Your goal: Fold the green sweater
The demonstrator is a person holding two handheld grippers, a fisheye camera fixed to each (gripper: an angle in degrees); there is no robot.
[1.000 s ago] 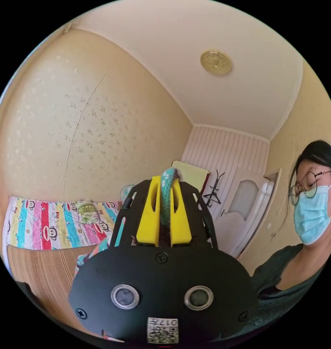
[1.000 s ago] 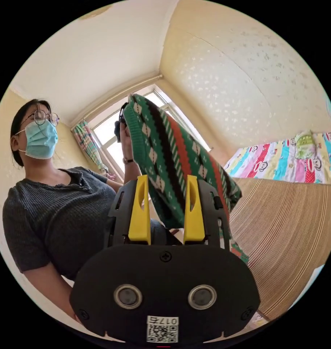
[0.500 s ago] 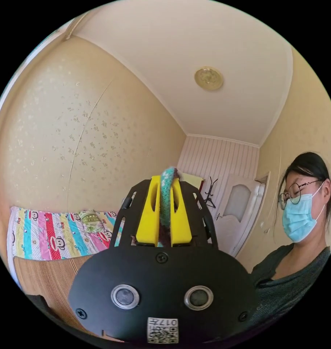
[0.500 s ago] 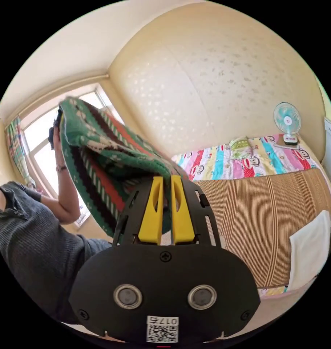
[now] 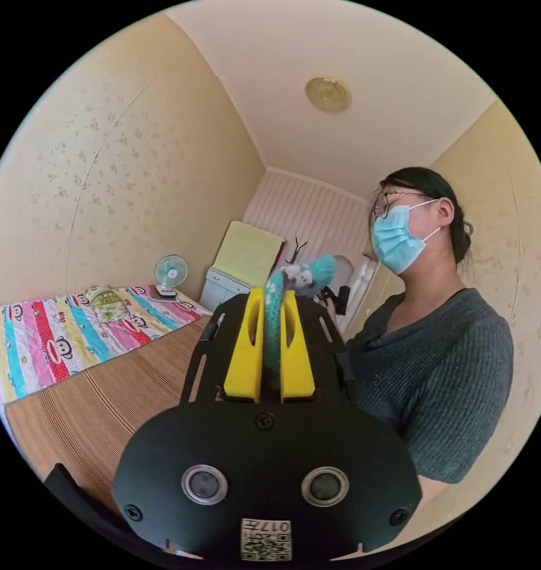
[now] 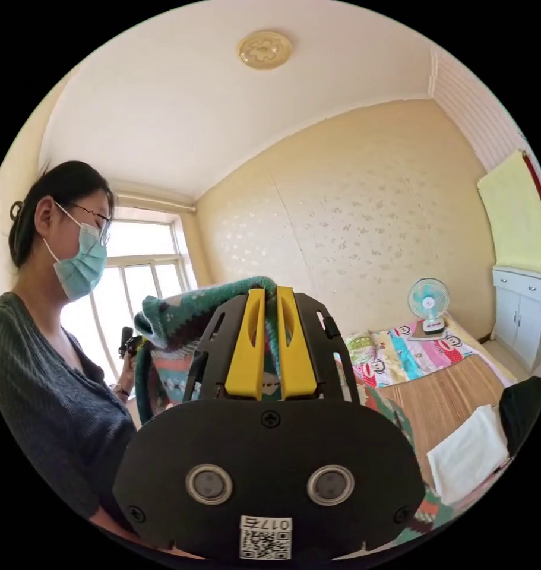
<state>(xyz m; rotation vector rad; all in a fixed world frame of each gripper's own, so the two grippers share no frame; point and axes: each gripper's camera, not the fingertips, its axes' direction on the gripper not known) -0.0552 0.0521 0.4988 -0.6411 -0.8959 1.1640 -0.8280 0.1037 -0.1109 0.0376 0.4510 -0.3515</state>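
right gripper (image 6: 270, 297) now pinching green sweater (image 6: 181, 320) (earlier gaping)

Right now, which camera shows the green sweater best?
The right gripper view: the sweater drapes behind the right tongs, its pattern showing, with more below. The left gripper view shows just a thin edge of it pinched in the left tongs.

Green sweater (image 6: 181, 332), knitted, patterned with white diamonds and red and dark bands, held up in the air above the bed. One thin teal-green edge (image 5: 274, 320) pinched upright between yellow jaws in the left gripper view. Bunched in folds around the jaws in the right gripper view, hanging down behind them toward the bed's near edge.
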